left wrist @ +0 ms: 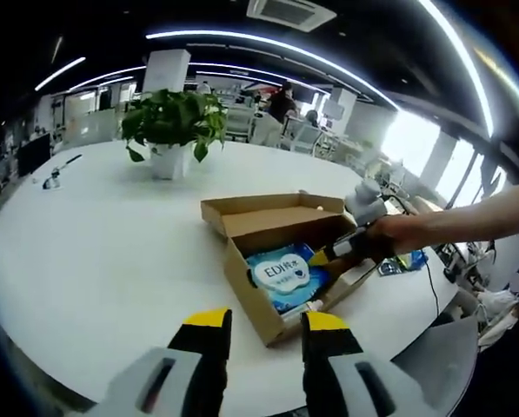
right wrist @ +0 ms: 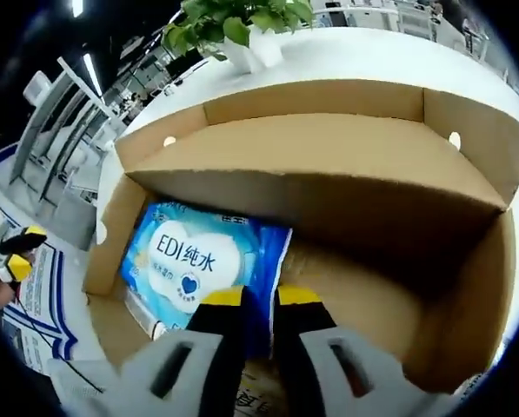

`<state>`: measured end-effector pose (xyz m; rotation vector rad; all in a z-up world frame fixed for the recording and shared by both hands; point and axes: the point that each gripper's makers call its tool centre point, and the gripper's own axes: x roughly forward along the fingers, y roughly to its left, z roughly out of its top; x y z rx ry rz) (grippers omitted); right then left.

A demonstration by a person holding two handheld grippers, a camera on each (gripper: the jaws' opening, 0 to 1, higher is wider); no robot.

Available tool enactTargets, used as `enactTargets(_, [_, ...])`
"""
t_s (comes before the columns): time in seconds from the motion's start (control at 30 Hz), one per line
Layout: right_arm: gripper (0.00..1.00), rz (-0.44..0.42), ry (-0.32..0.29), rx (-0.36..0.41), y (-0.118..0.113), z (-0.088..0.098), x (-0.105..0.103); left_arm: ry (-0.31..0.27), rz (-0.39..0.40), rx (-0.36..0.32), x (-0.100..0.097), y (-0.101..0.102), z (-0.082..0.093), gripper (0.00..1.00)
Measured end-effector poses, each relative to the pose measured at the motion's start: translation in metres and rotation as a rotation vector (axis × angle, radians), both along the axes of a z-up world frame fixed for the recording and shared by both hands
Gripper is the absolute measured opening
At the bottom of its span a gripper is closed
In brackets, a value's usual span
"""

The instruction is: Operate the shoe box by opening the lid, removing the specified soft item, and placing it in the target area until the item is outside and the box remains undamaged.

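Right tongs [right wrist: 259,300] inside open shoe box [right wrist: 363,139], yellow tips nearly together at blue wipes pack [right wrist: 194,261] edge.

a potted plant [left wrist: 174,130] stands on the white round table [left wrist: 94,252], with office desks [left wrist: 302,130] beyond.

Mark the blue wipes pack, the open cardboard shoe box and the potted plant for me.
Blue soft pack of wipes [right wrist: 194,261]: right gripper view, on its white printed label.
Brown cardboard shoe box [left wrist: 268,213]: left gripper view, on the raised lid's inner face.
Green leafy plant in a white pot [left wrist: 174,122]: left gripper view, on the leaves.
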<state>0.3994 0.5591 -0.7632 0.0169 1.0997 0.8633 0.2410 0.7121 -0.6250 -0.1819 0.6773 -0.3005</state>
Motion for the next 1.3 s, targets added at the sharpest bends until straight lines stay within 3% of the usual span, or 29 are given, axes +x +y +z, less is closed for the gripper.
enactTargets(0.17, [0.01, -0.031, -0.040, -0.007, 0.002, 0.002, -0.003, -0.002, -0.023, -0.004, 0.005, -0.009, -0.001, 0.32])
enactTargets(0.33, [0.00, -0.054, -0.034, -0.014, -0.003, 0.003, -0.004, -0.009, -0.050, -0.009, 0.009, -0.015, 0.001, 0.32])
enactTargets(0.87, [0.00, -0.109, -0.052, -0.072, -0.045, 0.012, 0.007, -0.006, -0.103, -0.039, 0.021, -0.038, -0.006, 0.31])
enactTargets(1.3, [0.00, -0.142, -0.068, -0.072, -0.068, 0.022, 0.010, 0.011, -0.143, -0.074, 0.060, -0.073, -0.017, 0.30])
